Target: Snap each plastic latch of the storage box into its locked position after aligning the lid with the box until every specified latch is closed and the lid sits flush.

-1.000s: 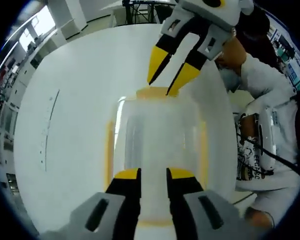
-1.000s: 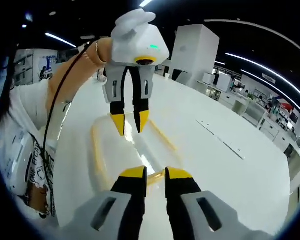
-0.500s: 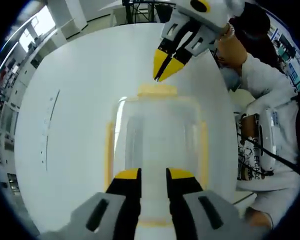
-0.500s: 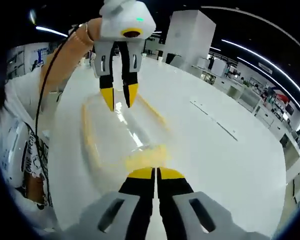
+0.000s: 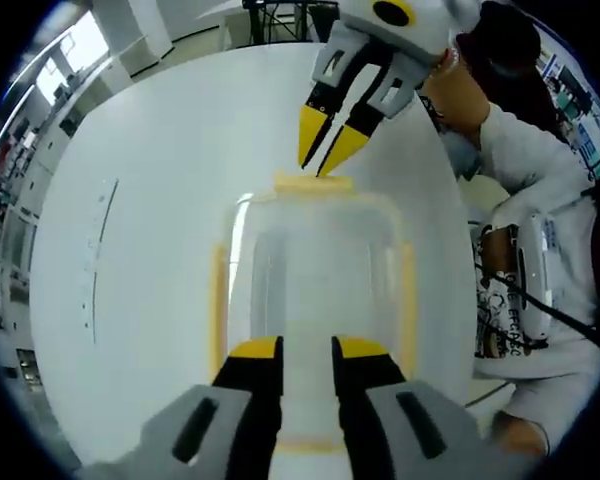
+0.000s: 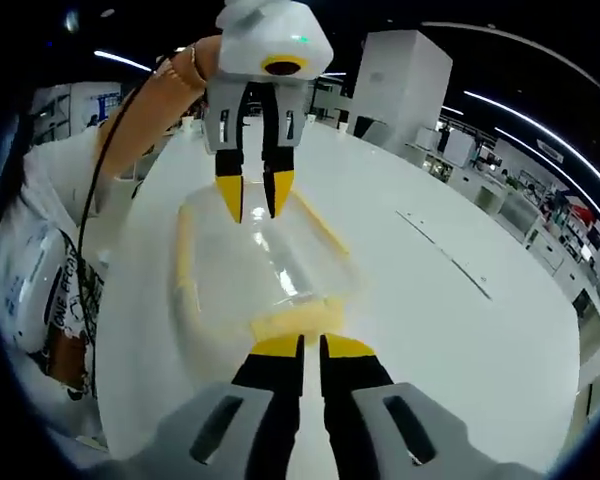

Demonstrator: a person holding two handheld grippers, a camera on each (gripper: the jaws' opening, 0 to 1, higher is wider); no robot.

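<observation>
Clear storage box [image 5: 315,280] stood mid-counter [image 5: 150,200], well inside its edges, lid on | Right claw [image 5: 323,140], jaws slightly parted, poised over yellow end latch [image 5: 313,184], likely to press it | Left claw [image 5: 305,350], jaws spread, hovered at opposite end, empty

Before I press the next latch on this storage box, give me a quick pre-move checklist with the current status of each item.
1. Lid seated on the storage box: looks aligned, flushness cannot tell.
2. End latch under the right gripper locked: cannot tell.
3. Right gripper positioned: ok, tips just above that latch, jaws slightly apart.
4. Left gripper positioned: ok, over the near end of the lid, jaws apart, holding nothing.
5. Side latches closed: cannot tell, yellow strips lie along the sides.
6. Table around the box free of obstacles: ok.
</observation>
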